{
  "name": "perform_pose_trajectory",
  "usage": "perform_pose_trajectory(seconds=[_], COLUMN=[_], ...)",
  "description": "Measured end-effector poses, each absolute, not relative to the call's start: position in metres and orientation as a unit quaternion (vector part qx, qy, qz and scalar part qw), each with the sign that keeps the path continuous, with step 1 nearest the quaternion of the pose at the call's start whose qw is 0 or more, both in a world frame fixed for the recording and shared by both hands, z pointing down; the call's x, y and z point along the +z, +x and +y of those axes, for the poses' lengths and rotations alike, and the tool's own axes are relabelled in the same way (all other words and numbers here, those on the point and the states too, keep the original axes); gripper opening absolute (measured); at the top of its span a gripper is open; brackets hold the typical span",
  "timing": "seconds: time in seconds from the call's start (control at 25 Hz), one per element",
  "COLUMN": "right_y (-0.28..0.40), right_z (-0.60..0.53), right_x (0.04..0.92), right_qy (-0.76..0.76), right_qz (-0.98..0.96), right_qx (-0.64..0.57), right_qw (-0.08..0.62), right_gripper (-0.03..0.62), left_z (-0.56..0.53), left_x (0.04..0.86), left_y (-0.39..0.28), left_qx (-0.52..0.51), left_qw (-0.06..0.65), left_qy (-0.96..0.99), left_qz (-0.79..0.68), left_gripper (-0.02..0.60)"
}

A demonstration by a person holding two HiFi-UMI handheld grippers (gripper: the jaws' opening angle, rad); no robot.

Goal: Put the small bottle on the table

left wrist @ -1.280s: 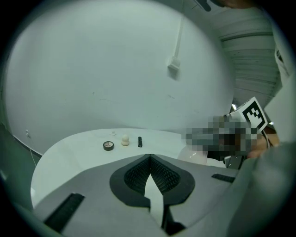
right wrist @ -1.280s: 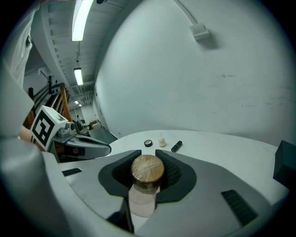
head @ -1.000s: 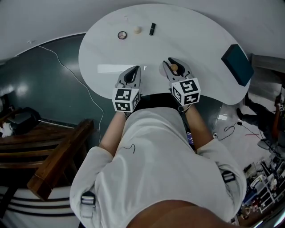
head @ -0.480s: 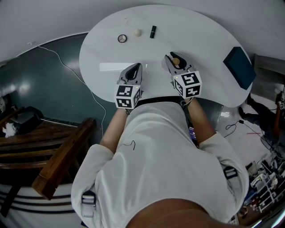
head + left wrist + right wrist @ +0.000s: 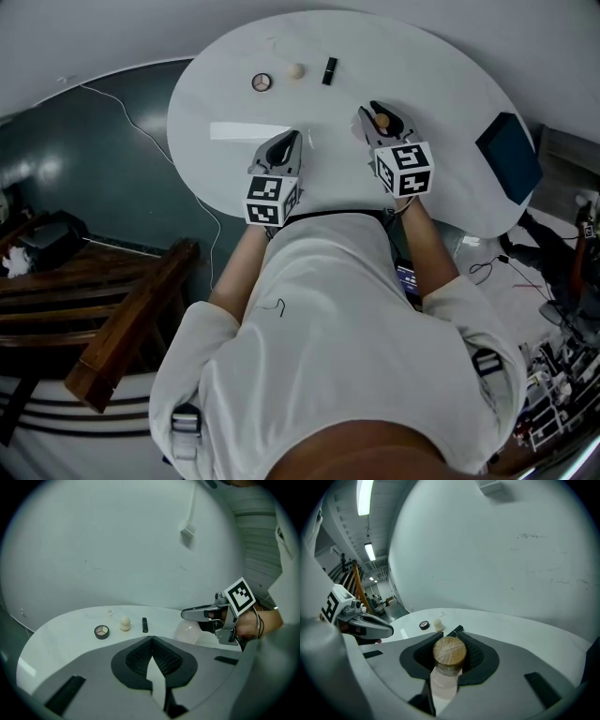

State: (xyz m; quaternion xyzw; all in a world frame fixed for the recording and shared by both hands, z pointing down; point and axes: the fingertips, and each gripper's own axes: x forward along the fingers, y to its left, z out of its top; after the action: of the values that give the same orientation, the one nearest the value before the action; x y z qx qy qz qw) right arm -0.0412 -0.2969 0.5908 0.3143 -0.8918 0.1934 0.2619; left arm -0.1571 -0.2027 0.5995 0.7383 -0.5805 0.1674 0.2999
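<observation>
The small bottle [image 5: 443, 681] has a frosted, pale pink body and a round wooden cap [image 5: 449, 652]. My right gripper [image 5: 451, 640] is shut on its body, and it stands upright between the pads. In the head view the right gripper [image 5: 380, 114] holds the bottle [image 5: 382, 120] above the near middle of the white table [image 5: 422, 66]. My left gripper [image 5: 286, 141] hovers beside it on the left, shut with nothing in it. The left gripper view shows its pads [image 5: 140, 656] meeting, and the bottle [image 5: 187, 632] hanging under the right gripper [image 5: 199, 613].
Near the table's far edge lie a round compact [image 5: 262, 82], a cream ball-shaped piece [image 5: 295, 70] and a black stick [image 5: 329, 70]. A dark teal box [image 5: 511, 145] sits at the table's right end. A wooden bench [image 5: 122, 319] stands on the floor to the left.
Both grippers have moved a little farther out over the table, the right one more so, with the bottle still in it. The head view has shifted slightly.
</observation>
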Motion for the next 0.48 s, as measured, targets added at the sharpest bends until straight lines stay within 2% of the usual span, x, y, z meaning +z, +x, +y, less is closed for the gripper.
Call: perform_pose_trajectory(seconds=[0.48], right_y=[-0.036], right_z=[-0.326], right_x=[0.620], right_qy=[0.313], right_qz=[-0.883], right_qx=[0.205], right_qw=[0.284], right_gripper=[0.092], left_z=[-0.212], left_x=[0.617], left_y=[-0.159], left_qx=[0.174], left_qw=[0.323], left_qy=[0.723], left_qz=[-0.586], left_gripper=[0.012])
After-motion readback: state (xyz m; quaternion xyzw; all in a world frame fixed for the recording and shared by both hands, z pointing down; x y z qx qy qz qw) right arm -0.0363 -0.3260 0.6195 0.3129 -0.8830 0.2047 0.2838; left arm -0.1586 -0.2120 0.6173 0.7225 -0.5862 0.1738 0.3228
